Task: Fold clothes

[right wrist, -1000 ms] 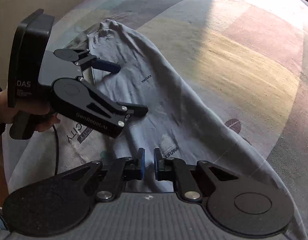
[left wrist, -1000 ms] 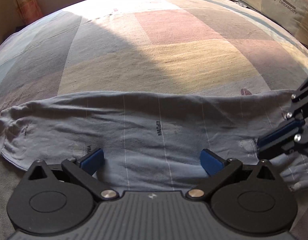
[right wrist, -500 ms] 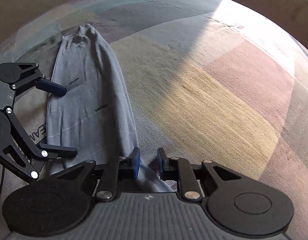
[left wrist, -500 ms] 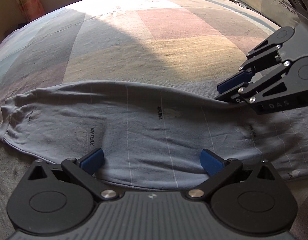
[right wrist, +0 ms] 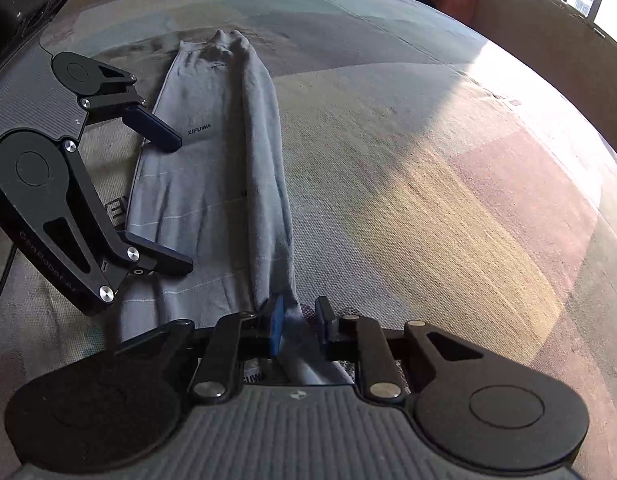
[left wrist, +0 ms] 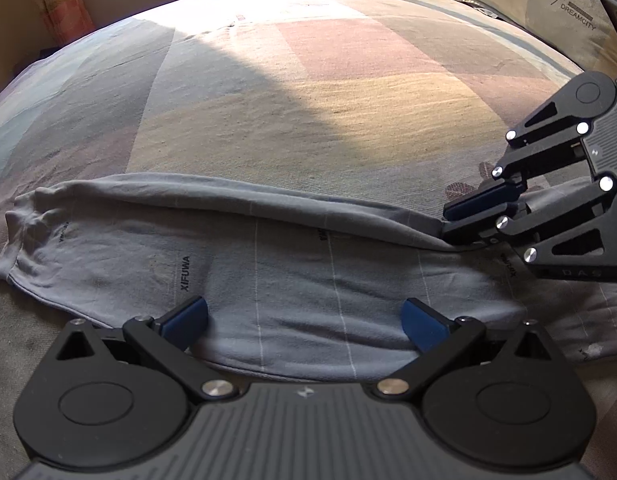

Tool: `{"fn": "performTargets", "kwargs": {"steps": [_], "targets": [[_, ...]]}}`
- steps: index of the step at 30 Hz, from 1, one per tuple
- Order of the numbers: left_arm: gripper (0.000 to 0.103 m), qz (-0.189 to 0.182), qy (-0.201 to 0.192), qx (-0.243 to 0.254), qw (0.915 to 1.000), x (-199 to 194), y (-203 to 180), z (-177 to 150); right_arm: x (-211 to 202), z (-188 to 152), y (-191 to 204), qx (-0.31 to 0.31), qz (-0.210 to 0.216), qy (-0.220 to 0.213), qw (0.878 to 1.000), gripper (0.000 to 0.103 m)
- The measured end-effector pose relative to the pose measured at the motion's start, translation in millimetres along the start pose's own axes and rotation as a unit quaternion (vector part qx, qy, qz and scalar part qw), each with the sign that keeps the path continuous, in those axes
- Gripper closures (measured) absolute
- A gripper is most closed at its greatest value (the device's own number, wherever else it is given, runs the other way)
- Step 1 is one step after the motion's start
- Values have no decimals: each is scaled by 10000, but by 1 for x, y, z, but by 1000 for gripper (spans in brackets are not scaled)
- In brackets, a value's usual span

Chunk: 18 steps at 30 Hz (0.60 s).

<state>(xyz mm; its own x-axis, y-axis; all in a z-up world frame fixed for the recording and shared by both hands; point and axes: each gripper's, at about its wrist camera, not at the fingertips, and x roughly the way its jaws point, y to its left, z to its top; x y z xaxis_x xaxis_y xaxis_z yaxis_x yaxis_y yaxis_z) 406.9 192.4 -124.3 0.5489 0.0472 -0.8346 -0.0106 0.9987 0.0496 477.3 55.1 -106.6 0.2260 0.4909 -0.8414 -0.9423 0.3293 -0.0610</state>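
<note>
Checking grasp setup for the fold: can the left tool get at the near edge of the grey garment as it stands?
Probably yes: the left tool is open over the grey garment, with nothing between.

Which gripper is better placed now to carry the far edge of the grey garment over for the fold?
Probably the right gripper: its jaws are shut on the far edge of the grey garment. The left gripper stands open above the near edge, holding nothing.

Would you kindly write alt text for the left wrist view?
The left claw hangs open over a long grey garment lying across a patchwork bedspread. At right, the right claw pinches the garment's far edge. A pillow sits at top right.
</note>
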Motion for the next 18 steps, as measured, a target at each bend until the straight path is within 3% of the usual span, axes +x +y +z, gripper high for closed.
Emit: {"fn": "performTargets", "kwargs": {"steps": [4, 9, 12, 16, 18], "targets": [[1, -2, 32, -33, 10000, -1, 0, 2, -2, 7, -7, 171, 21, 20, 9999, 99], [1, -39, 49, -156, 9999, -4, 5, 6, -4, 19, -36, 451, -740, -183, 9961, 101], [1, -11, -69, -193, 9998, -9, 10, 10, 6, 22, -51, 645, -997, -24, 9929, 100], [1, 115, -252, -139, 9995, -13, 20, 14, -4, 28, -58, 988, -623, -271, 9928, 93], [1, 226, -124, -236, 9994, -7, 30, 13, 1, 36, -55, 1018, -350, -341, 9936, 93]]}}
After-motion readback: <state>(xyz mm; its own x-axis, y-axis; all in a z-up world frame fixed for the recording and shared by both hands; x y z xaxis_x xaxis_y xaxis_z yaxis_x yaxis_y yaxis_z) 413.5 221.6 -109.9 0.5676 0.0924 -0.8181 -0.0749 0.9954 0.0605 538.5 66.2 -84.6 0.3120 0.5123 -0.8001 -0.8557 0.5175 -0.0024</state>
